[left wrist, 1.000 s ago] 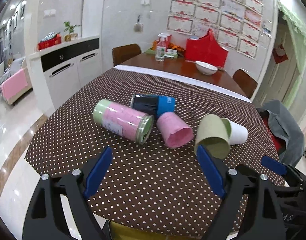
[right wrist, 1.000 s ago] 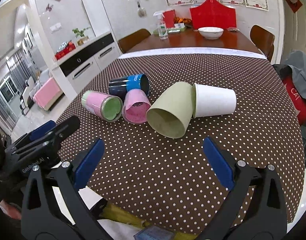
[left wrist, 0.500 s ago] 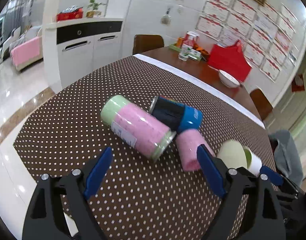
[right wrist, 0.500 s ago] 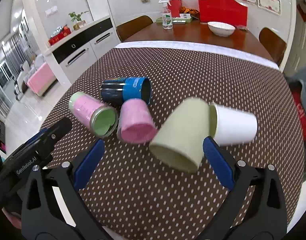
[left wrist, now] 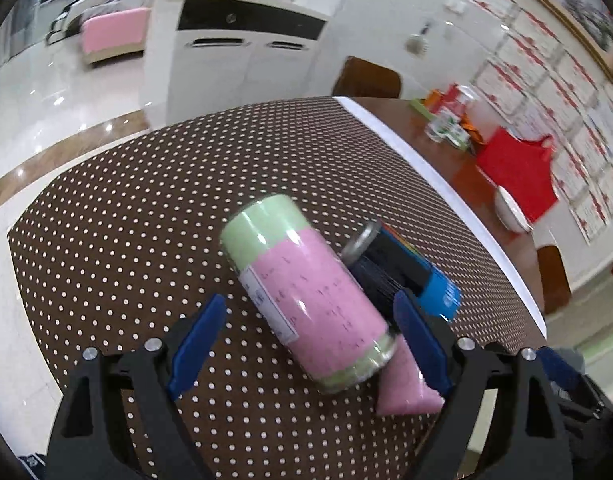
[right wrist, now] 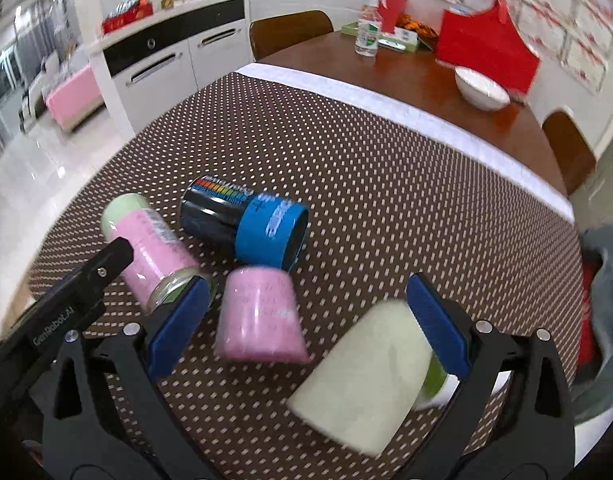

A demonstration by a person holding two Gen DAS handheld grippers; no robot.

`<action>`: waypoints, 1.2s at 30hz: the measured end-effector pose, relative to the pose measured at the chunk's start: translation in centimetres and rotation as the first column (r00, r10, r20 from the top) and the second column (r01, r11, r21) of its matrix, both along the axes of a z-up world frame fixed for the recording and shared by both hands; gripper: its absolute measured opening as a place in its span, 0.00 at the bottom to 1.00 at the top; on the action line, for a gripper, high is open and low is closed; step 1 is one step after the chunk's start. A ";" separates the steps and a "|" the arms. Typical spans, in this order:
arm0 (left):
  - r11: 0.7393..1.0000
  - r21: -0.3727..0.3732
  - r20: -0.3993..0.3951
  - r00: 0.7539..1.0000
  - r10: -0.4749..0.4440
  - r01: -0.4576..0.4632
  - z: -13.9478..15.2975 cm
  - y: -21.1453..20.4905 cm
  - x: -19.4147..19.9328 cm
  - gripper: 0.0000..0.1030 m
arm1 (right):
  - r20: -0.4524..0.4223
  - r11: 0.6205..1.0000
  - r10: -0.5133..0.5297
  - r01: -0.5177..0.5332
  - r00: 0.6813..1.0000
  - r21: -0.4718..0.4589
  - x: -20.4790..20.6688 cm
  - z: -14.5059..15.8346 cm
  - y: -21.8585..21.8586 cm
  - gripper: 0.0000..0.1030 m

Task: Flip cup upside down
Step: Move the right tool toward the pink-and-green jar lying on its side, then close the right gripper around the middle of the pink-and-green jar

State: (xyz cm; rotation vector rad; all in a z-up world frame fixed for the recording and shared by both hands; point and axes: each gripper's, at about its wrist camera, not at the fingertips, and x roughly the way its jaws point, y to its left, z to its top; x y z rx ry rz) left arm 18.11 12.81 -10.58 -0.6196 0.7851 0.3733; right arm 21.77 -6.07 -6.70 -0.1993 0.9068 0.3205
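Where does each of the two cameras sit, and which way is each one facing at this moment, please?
Left wrist view: on the left gripper, looking forward and down over its open jaws at the pink-and-green can on the dotted tablecloth.
Right wrist view: on the right gripper, open jaws, facing the pink cup and pale green cup; the left gripper's black frame shows at its left.
Shared: pink-and-green can, black-and-blue can, pink cup, tablecloth.
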 end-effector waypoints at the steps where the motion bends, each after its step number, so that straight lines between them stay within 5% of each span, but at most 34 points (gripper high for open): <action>1: 1.000 -0.011 -0.010 1.000 0.012 -0.013 -0.2 0.3 0.2 0.83 | 0.006 0.999 0.017 -0.017 1.000 -0.028 0.5 0.0 0.6 0.94; 15: 0.974 -0.126 -0.064 0.981 0.182 -0.189 -2.7 2.7 1.9 0.83 | 0.015 0.969 0.155 -0.149 0.988 -0.198 6.0 -0.1 5.7 0.94; 36: 0.876 -0.361 -0.110 0.948 0.299 -0.318 -5.9 2.7 3.7 0.83 | -0.016 0.961 0.164 -0.163 0.986 -0.222 10.0 -1.7 7.9 0.94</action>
